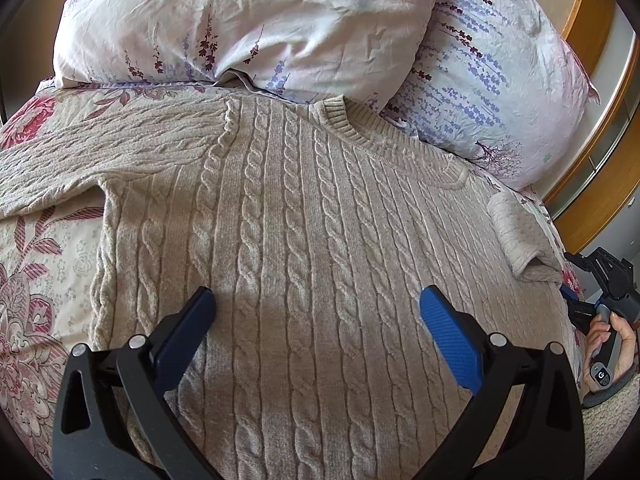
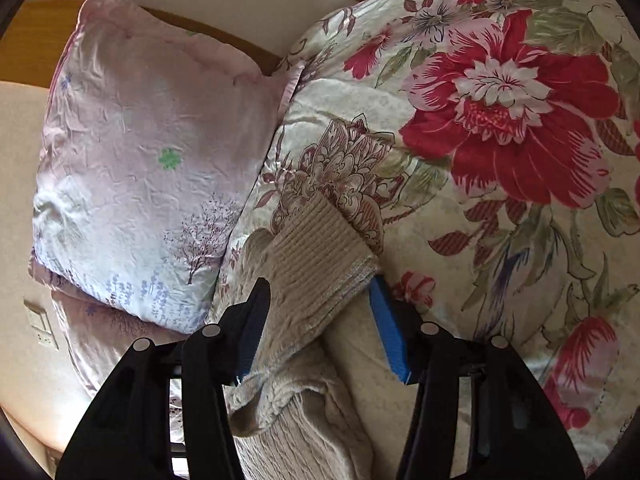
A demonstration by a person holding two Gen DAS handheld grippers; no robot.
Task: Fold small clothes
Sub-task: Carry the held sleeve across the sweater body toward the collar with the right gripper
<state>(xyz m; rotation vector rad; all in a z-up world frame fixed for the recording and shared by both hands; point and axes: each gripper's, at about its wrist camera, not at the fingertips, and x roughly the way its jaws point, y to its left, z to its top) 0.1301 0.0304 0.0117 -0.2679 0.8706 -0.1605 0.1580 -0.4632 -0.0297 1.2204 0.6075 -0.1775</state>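
Note:
A beige cable-knit sweater (image 1: pixel 304 240) lies flat on the floral bedspread (image 1: pixel 44 272), collar toward the pillows. Its left sleeve stretches out to the left; its right sleeve is folded near the right edge (image 1: pixel 516 236). My left gripper (image 1: pixel 316 300) is open and empty, hovering over the sweater's body. In the right wrist view my right gripper (image 2: pixel 320 284) stands around the ribbed sleeve cuff (image 2: pixel 316 244), the jaws wide and not closed on it. The right gripper also shows at the right edge of the left wrist view (image 1: pixel 600 292).
Two lavender-print pillows (image 1: pixel 248 28) (image 1: pixel 492 88) lie at the head of the bed, behind the collar. A wooden headboard (image 1: pixel 600 184) and wall run along the right. In the right wrist view a pillow (image 2: pixel 148 160) sits left of the floral bedspread (image 2: pixel 500 140).

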